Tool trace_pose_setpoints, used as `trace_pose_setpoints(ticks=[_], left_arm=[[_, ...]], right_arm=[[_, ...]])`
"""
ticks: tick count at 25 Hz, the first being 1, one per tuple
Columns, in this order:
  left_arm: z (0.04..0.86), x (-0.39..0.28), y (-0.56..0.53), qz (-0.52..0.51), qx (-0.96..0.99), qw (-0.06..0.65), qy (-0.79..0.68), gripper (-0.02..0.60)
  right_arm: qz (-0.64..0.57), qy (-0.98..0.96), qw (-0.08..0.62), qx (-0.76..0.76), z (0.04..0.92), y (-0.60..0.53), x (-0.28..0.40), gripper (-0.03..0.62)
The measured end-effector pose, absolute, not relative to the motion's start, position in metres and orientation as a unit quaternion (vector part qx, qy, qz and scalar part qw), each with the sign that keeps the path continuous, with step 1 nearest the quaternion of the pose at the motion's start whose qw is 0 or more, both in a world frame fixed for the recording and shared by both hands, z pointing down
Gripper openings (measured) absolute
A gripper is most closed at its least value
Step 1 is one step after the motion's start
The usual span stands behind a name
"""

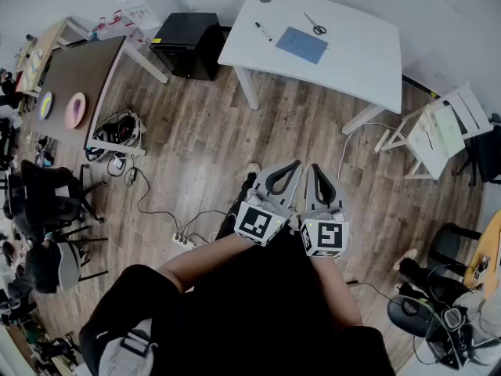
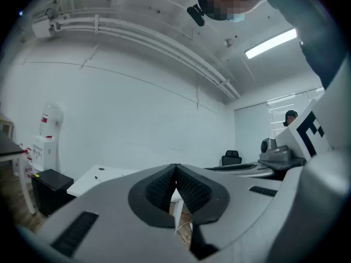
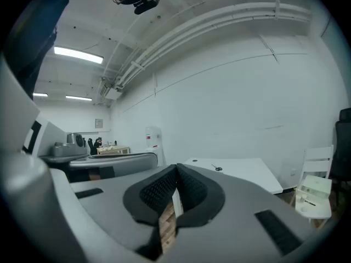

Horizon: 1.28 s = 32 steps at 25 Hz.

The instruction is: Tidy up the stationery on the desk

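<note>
Plainly nothing is tidied yet — the pen [image 1: 263, 31], the blue notebook [image 1: 301, 45] and the scissors [image 1: 316, 26] lie scattered on the white desk [image 1: 352, 61], well apart from me across the wooden floor. My left gripper [image 2: 175, 173] and right gripper [image 3: 176, 172] hang side by side before me, each with its jaws pressed together on nothing.

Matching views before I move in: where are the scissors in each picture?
Head view: scissors near the top, on the white desk, just beyond the blue sheet.
Left gripper view: not visible; only the desk's left part shows.
Right gripper view: scissors small, right of centre, on the desk.
Shared landmark: the white desk.
</note>
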<state>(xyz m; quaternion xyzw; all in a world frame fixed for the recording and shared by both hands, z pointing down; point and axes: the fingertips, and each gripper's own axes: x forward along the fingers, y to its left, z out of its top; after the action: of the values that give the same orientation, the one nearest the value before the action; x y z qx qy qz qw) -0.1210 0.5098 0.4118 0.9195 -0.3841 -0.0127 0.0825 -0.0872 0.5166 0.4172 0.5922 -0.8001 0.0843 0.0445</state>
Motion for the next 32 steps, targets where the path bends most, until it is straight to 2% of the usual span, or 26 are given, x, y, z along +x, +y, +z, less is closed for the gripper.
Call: trace_pose_setpoints(ticks=[10,17,23,32], left_arm=[[0.413,-0.154,0.423,-0.037,0.925,0.093,-0.367,0.002],[0.397,-0.208,0.33,-0.055,0.926,0.073,-0.365,0.002],[0.406,-0.248,0.27,-0.044,0.926,0.077,-0.366,0.002],[0.429,-0.262,0.219,-0.03,0.924,0.099,-0.368,0.002]], right_arm=[[0.078,-0.784,0.053,0.613,0.419,0.433,-0.118,0.034],[0.081,-0.794,0.033,0.601,0.407,0.345,-0.162,0.035],[0.039,-0.787,0.07,0.611,0.404,0.293,-0.19,0.034],[0.073,-0.773,0.03,0.629,0.413,0.246,-0.173,0.035]])
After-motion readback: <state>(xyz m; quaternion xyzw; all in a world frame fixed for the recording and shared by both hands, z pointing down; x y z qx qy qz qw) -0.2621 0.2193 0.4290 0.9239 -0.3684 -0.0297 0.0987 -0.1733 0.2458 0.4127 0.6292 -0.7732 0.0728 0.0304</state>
